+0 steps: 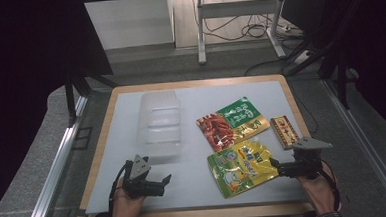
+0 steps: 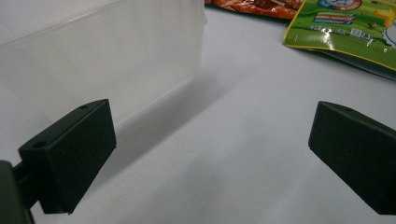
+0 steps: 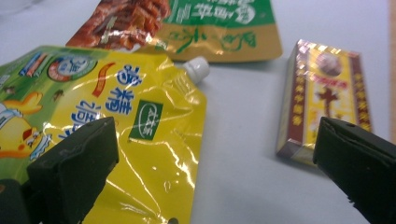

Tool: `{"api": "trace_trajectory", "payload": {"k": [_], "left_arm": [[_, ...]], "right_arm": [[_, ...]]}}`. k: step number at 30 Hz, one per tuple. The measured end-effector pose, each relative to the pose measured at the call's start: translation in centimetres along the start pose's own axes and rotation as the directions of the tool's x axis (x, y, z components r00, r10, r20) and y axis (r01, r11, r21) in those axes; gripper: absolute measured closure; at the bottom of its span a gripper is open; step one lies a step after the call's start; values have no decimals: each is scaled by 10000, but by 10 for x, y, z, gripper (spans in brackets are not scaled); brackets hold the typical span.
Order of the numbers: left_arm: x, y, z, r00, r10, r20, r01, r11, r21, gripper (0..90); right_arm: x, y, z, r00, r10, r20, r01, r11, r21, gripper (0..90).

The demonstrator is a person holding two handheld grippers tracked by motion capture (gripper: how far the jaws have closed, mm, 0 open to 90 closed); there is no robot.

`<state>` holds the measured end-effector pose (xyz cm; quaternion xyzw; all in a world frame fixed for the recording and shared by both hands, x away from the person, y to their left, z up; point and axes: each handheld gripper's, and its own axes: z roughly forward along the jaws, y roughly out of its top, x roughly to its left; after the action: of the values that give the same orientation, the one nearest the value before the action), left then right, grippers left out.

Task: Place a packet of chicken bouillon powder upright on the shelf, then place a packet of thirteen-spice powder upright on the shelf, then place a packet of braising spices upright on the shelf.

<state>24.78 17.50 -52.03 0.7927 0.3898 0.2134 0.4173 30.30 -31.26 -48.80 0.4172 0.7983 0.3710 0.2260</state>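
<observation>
Nothing packed yet: clear tub (image 1: 160,122) at frame centre empty, yellow pouch (image 1: 241,167) on desk. Left tongs (image 1: 161,182) and right tongs (image 1: 280,168) wide, holding nothing.

I see a wood-edged table with a white top (image 1: 132,141) on grey carpet floor (image 1: 34,172). Beyond it stands a white metal frame (image 1: 236,8) over tangled black cables (image 1: 249,30).

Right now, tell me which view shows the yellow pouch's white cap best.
The right gripper view: the white cap sits close and sharp at the yellow pouch's corner. The high view shows the pouch small, cap unclear; the left gripper view catches its edge.
</observation>
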Motion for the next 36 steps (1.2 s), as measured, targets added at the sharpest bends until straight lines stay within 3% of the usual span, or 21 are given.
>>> {"api": "trace_trajectory", "payload": {"k": [6,12,35,36], "left_arm": [[0,1,0,9996,-78,271,85,9996,-285,0],[-1,1,0,9995,-144,291,149,9998,-156,1],[-11,8,2,9960,-102,882,125,9996,-262,4],[-13,9,3,9938,-88,1109,119,9995,-276,2]], "right_arm": [[-4,-3,2,9992,-16,-411,21,9999,116,6],[-4,-5,5,9985,-107,-535,125,9994,319,6],[-5,-5,6,9981,-98,-602,117,9994,316,8],[-5,-5,6,9982,-112,-582,132,9994,331,8]]}}
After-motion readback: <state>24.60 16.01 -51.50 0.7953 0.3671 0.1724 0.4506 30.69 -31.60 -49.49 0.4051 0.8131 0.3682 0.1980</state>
